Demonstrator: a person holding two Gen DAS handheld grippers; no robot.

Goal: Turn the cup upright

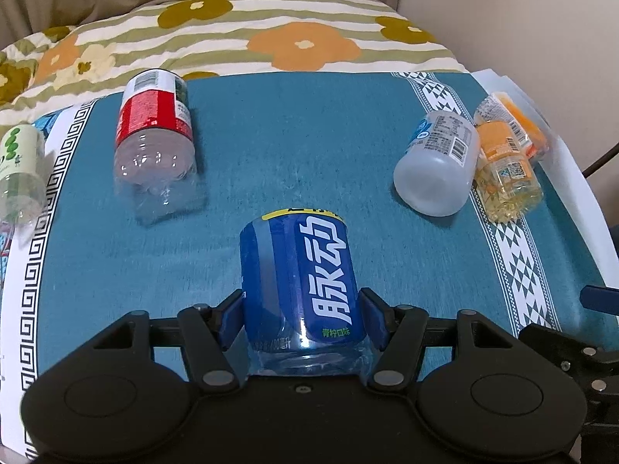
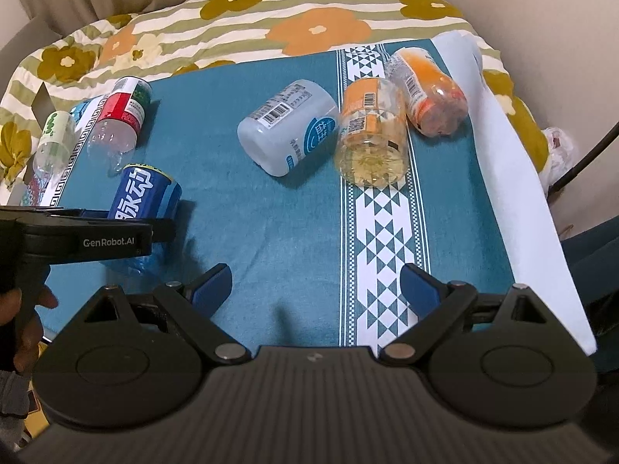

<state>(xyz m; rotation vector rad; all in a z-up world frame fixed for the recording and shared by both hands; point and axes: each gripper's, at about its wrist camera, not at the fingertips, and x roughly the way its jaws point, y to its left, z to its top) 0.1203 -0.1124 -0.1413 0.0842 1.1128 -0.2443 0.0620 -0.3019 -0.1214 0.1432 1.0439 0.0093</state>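
**Six cut-bottle cups on a teal cloth, one clamped in the left gripper**

Six cups in all, lying on their sides on the teal cloth spread over a flowered bedcover. Nearest, a blue-labelled cup with white Chinese characters, clear base toward the left wrist camera, yellow-edged rim pointing away. Clamped across its lower body by the left gripper, both blue pads pressed against the label, one on each side. Seen from the right wrist view as the same blue-labelled cup, tilted, rim end higher than the base, partly hidden behind the black gripper body marked "GenRobot.AI".

Further back on the left, a red-labelled cup, clear base toward the camera; beyond it at the cloth's patterned border, a green-and-white cup, partly cut by the frame edge. On the right, a frosted white cup with a barcode label, touching a yellow-orange cup; just behind that, an orange cup near the white edge of the cloth.

Right gripper held low over the cloth near the white triangle band, jaws wide apart, nothing between the blue pads. Well apart from the frosted white cup and the yellow-orange cup ahead of it.
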